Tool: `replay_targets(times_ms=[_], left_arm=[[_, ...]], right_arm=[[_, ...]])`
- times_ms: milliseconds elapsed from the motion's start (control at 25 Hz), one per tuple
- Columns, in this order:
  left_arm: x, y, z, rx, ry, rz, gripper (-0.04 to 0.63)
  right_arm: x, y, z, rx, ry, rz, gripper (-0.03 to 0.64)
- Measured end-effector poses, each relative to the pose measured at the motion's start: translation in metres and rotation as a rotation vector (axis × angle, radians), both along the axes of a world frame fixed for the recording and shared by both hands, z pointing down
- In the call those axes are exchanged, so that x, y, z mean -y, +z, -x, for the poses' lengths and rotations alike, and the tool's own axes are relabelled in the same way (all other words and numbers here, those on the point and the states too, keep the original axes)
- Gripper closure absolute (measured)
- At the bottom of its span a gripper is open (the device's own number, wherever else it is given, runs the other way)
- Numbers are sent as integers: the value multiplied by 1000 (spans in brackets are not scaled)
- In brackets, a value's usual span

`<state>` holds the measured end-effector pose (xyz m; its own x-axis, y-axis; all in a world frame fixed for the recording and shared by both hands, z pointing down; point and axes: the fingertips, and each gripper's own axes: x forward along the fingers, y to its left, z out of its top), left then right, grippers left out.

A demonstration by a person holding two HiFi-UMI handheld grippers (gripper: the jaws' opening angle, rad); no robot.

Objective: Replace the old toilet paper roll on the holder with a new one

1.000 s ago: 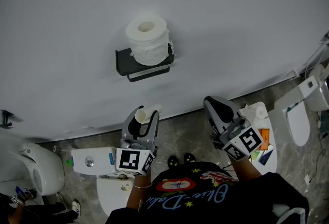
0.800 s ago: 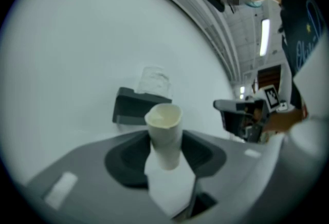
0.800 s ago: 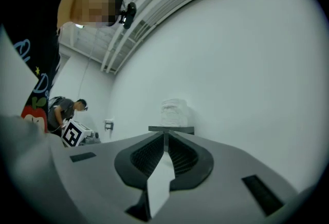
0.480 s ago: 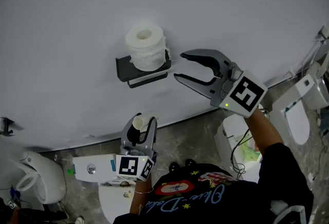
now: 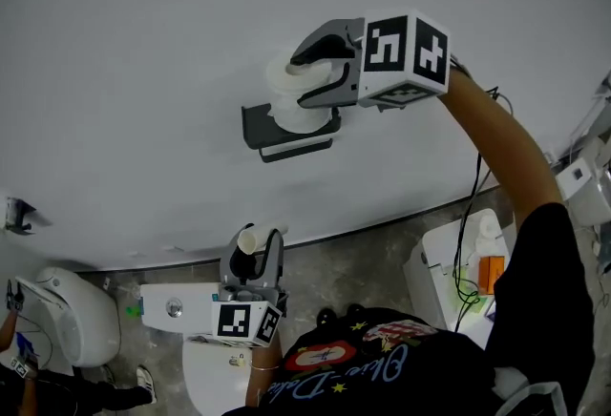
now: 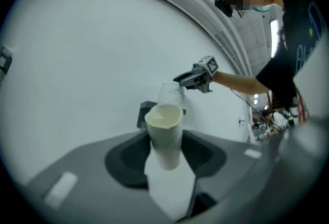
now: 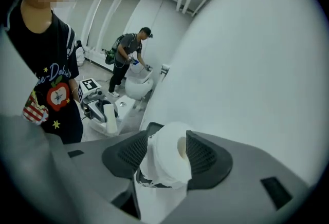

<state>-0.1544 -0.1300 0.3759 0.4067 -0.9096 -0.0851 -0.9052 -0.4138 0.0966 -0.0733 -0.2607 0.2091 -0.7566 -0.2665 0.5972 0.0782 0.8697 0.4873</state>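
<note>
Grasping the toilet paper roll (image 5: pixel 289 111) on the holder (image 5: pixel 260 130)

Well below the holder, nearest the person, the left gripper (image 5: pixel 256 247) is held upright. Its jaws are narrowed and clamped on a bare cardboard tube (image 5: pixel 250 238) with a scrap of paper trailing from it, so the old roll is judged to be off already. At the holder itself, the right gripper (image 5: pixel 304 80) is set around the full toilet paper roll, and both pads appear pressed to its sides. The roll stands on end atop the holder, against the white wall (image 5: pixel 134 61). Seating the new roll is judged to be the step in hand. A gentle, even squeeze is called for next, so that the soft roll is not crushed. Nothing else is carried by the holder.
</note>
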Motion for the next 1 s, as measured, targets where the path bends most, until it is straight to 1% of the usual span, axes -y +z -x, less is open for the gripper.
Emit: replay_targets(times_ms=[80, 120, 160, 280, 320, 400, 480, 640, 800, 920, 1000], left_arm=[[-2, 1, 5, -6, -17, 3, 410], [-4, 1, 7, -8, -22, 5, 410], [-5, 1, 8, -10, -26, 6, 410], [-5, 3, 13, -13, -40, 14, 410], [-5, 3, 15, -14, -46, 16, 410], [-4, 5, 17, -18, -55, 21, 410], [-4, 7, 17, -22, -63, 27, 410], [-1, 10, 16, -25, -70, 36, 410], [1, 6, 7, -7, -51, 35, 410], [4, 8, 4, -9, -42, 34, 410], [5, 7, 0, -8, -34, 32, 410]], right_arm=[[2, 7, 3, -73, -13, 59, 402], [2, 10, 4, -106, -16, 84, 391], [3, 14, 4, -143, -15, 95, 375], [14, 30, 0, -273, 13, 86, 365], [17, 35, -1, -301, 20, 86, 365], [19, 41, 1, -328, 21, 89, 367], [17, 41, 3, -324, 14, 83, 367], [14, 38, 4, -251, 5, 41, 369], [11, 34, -6, -134, 38, 16, 388], [7, 28, -17, 9, 63, 17, 394], [1, 20, -26, 147, 73, 64, 396]])
